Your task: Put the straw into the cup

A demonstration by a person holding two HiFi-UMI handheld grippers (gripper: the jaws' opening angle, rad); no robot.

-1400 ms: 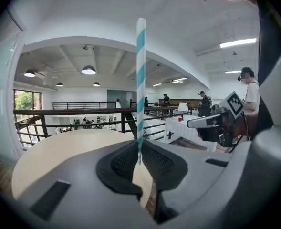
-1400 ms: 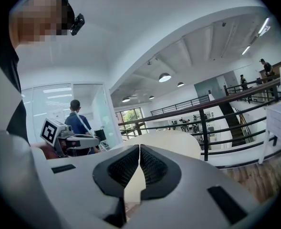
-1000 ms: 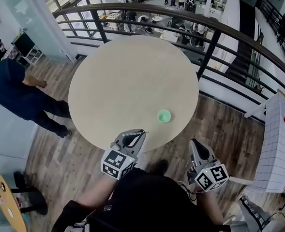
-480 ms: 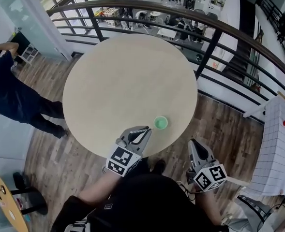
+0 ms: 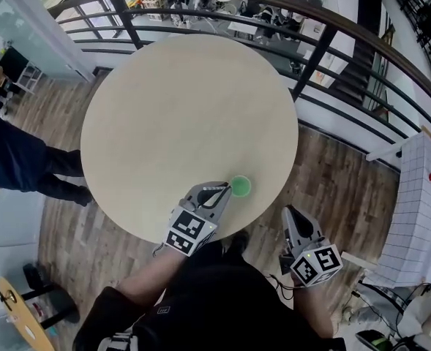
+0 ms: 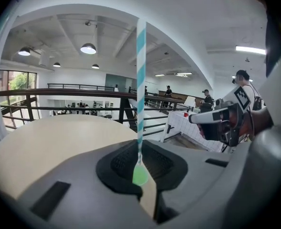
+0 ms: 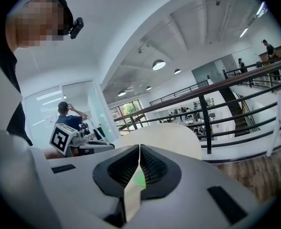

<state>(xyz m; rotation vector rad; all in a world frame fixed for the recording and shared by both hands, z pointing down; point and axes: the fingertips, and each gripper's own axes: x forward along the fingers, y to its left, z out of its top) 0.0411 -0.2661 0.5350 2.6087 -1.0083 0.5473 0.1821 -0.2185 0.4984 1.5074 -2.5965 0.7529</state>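
A small green cup (image 5: 240,187) stands near the front edge of the round beige table (image 5: 186,115). My left gripper (image 5: 222,189) reaches over that edge, its tips just left of the cup. It is shut on a teal-and-white striped straw (image 6: 140,80), which stands upright between the jaws. Through the jaw gap the cup (image 6: 140,176) shows as a green blur. My right gripper (image 5: 291,215) hangs off the table, below and right of the cup, shut with nothing in it. In the right gripper view the cup (image 7: 139,179) lies straight ahead.
A dark metal railing (image 5: 310,57) curves round the far side of the table, with a lower floor beyond. A person in dark blue (image 5: 10,152) stands at the left. A white gridded table (image 5: 420,218) is at the right, a small wooden one (image 5: 17,320) at bottom left.
The left gripper has moved forward and right over the table edge, up to the cup, with the straw. The right gripper has shifted slightly. The person at the left has moved further out of frame.
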